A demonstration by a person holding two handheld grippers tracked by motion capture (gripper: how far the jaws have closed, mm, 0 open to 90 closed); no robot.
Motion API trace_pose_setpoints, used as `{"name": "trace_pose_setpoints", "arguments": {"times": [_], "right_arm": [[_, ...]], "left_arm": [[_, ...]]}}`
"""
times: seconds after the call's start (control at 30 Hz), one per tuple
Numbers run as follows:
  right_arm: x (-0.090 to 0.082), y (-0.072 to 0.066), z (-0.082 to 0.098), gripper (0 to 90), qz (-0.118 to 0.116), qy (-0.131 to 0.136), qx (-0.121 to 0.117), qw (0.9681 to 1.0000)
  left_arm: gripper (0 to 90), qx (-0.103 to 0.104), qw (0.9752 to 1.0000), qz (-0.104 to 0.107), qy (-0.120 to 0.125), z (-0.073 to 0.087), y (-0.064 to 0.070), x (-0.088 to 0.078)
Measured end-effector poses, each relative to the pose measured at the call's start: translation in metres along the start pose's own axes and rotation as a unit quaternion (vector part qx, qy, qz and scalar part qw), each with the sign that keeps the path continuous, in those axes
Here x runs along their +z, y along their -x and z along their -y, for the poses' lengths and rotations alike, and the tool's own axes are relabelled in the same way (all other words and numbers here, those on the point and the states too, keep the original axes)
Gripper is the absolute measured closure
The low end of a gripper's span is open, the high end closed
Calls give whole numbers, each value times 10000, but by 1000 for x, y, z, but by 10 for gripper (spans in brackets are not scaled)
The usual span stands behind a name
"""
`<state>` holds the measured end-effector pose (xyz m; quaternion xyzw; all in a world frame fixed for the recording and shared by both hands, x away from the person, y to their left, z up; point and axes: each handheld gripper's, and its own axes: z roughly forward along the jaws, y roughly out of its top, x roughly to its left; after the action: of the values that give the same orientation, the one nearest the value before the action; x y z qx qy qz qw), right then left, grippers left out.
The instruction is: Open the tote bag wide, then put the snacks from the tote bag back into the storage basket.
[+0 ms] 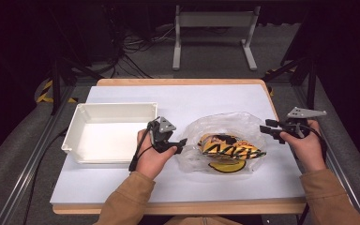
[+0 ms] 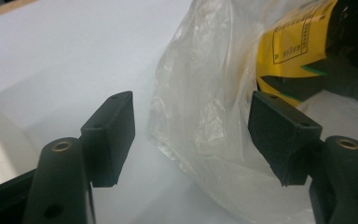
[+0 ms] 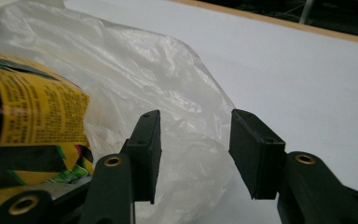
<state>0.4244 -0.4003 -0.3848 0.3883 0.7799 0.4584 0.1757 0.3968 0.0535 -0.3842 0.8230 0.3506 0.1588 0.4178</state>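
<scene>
A clear bag [image 1: 225,140] holding a yellow packet [image 1: 229,146] lies right of the tray [image 1: 110,112]. Left gripper [image 1: 180,144] and right gripper [image 1: 267,130], jaws parted and empty, flank it; pinching its edges likely comes next.

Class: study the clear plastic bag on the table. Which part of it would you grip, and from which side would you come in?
Grip the loose film at the bag's two ends, one gripper from each side. The yellow packet bulks out the middle, while the empty plastic beyond it looks thin enough to pinch. The left gripper and right gripper are both open at those edges.
</scene>
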Motion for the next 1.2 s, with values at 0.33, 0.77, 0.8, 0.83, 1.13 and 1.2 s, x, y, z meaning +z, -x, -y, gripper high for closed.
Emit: {"name": "trace_pose_setpoints", "arguments": {"times": [0.33,0.77,0.8,0.83,1.13,1.2], "right_arm": [[-36,-5,2,528,23,454,141,9989],[-56,-2,4,505,-1,669,262,9974],[-56,-2,4,504,-23,674,285,9973],[-57,-3,4,503,-25,677,299,9973],[-56,-5,3,489,-86,691,279,9972],[-55,-6,3,484,-110,685,274,9972]], "left_arm": [[288,-66,9986,177,485,-9,-3,-35],[227,278,9928,705,930,-26,24,-61],[218,316,9920,751,959,-27,27,-64],[212,316,9920,751,959,-27,27,-64],[157,659,9826,1364,1077,-32,47,-62],[144,764,9808,1454,1056,-33,52,-59]]}}
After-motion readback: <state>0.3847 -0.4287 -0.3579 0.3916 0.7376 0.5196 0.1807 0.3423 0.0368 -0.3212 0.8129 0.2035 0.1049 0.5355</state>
